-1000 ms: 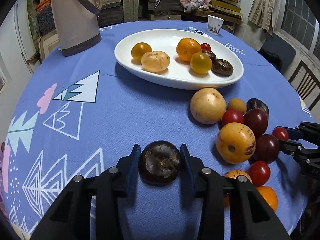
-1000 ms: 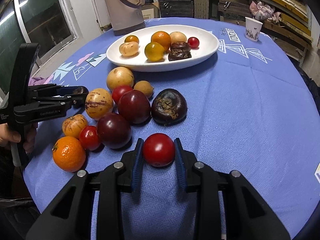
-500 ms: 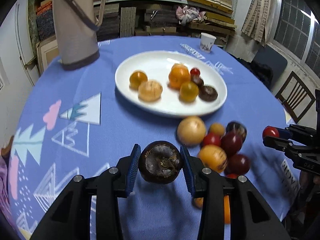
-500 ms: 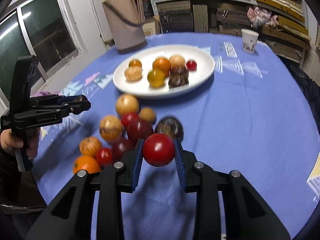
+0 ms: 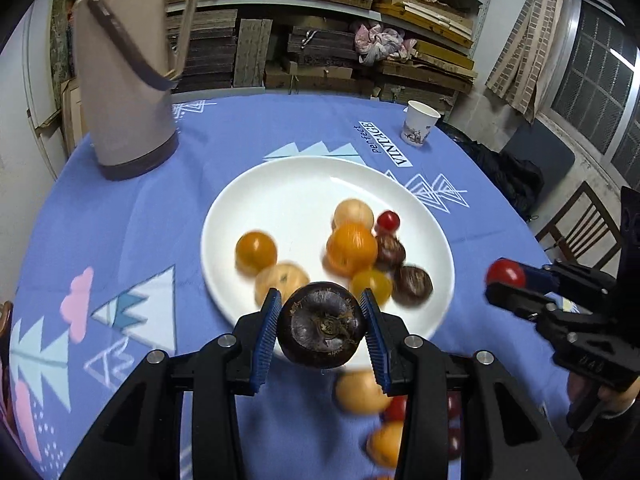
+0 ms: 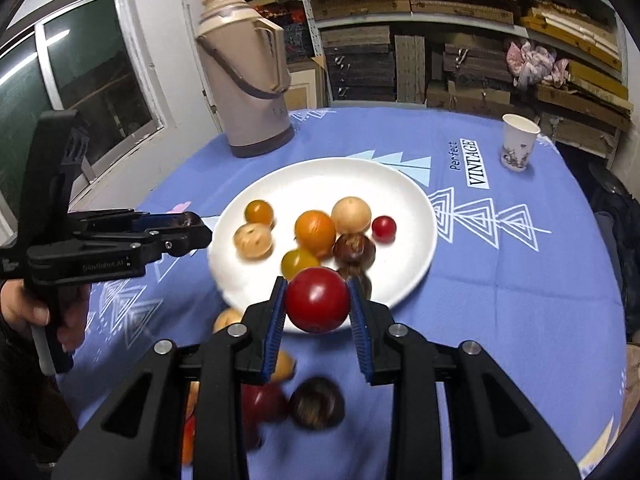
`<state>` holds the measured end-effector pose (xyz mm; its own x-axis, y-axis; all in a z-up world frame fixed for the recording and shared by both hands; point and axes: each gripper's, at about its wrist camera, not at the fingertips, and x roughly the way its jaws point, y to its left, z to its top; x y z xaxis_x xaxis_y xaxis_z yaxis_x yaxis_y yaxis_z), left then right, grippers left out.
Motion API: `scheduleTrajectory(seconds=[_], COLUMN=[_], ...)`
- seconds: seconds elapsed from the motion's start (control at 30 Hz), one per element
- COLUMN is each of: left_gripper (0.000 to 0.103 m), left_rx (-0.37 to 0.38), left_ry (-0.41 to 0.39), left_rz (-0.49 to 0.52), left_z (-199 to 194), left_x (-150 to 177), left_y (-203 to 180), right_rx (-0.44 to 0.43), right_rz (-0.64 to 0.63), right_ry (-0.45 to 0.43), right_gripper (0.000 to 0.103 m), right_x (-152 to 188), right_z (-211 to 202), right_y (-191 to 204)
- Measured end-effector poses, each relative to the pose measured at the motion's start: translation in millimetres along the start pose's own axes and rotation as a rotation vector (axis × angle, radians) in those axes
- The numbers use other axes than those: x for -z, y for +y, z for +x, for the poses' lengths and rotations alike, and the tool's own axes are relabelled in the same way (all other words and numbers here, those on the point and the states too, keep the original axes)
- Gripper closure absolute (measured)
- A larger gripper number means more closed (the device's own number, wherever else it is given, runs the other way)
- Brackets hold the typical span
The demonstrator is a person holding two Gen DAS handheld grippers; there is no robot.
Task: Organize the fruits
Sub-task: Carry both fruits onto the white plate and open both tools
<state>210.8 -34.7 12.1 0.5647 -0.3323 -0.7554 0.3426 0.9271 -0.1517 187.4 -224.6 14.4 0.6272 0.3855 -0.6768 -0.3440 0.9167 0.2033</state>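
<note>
While left gripper (image 5: 321, 325) clamps wrinkled dark fruit (image 5: 321, 330), right gripper (image 6: 318, 305) clamps glossy tomato (image 6: 317, 300).

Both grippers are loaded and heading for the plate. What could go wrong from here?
1. The left gripper and right gripper both approach the near rim of the white plate; they may collide.
2. The right side of the plate is crowded with fruit; dropping the red tomato or dark fruit there could knock the small red tomato out.
3. Both fruits are round and pinched only at their sides, so they might slip.
</note>
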Motion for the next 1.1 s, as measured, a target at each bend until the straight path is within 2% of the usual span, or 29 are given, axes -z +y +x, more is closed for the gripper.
scheduleTrajectory(seconds=[0.23, 0.4, 0.47, 0.5, 0.57, 0.63, 0.83, 0.87, 0.93, 1.1], left_gripper=[0.062, 0.062, 0.059, 0.056, 0.025, 0.013, 0.013, 0.012, 0.009, 0.009], left_rx=[-0.005, -0.027, -0.034, -0.045, -0.071, -0.112, -0.108, -0.109, -0.121, -0.111], left_ry=[0.035, 0.069, 0.05, 0.052, 0.031, 0.026, 0.015, 0.013, 0.009, 0.021], left_rz=[0.001, -0.009, -0.026, -0.029, -0.037, -0.043, -0.041, -0.033, -0.021, -0.017], left_z=[49, 77, 79, 80, 78, 73, 48, 43, 31, 10], left_x=[-34, -38, -39, -39, -40, -40, -33, -30, -21, 8], left_y=[-3, 1, 5, 7, 10, 11, 11, 9, 7, 1], right_rx=[0.014, 0.026, 0.028, 0.029, 0.04, 0.057, 0.06, 0.058, 0.056, 0.064], right_rz=[0.034, 0.053, 0.062, 0.065, 0.071, 0.081, 0.057, 0.051, 0.036, 0.034], right_ry=[0.069, 0.089, 0.094, 0.098, 0.103, 0.08, 0.045, 0.042, 0.023, 0.017], right_gripper=[0.073, 0.073, 0.073, 0.072, 0.069, 0.051, 0.048, 0.047, 0.036, 0.033], right_x=[-20, -23, -23, -23, -22, -21, -17, -15, -7, 19], right_z=[57, 78, 84, 85, 88, 83, 58, 53, 36, 4], right_y=[-23, -35, -39, -41, -43, -44, -35, -33, -27, -21])
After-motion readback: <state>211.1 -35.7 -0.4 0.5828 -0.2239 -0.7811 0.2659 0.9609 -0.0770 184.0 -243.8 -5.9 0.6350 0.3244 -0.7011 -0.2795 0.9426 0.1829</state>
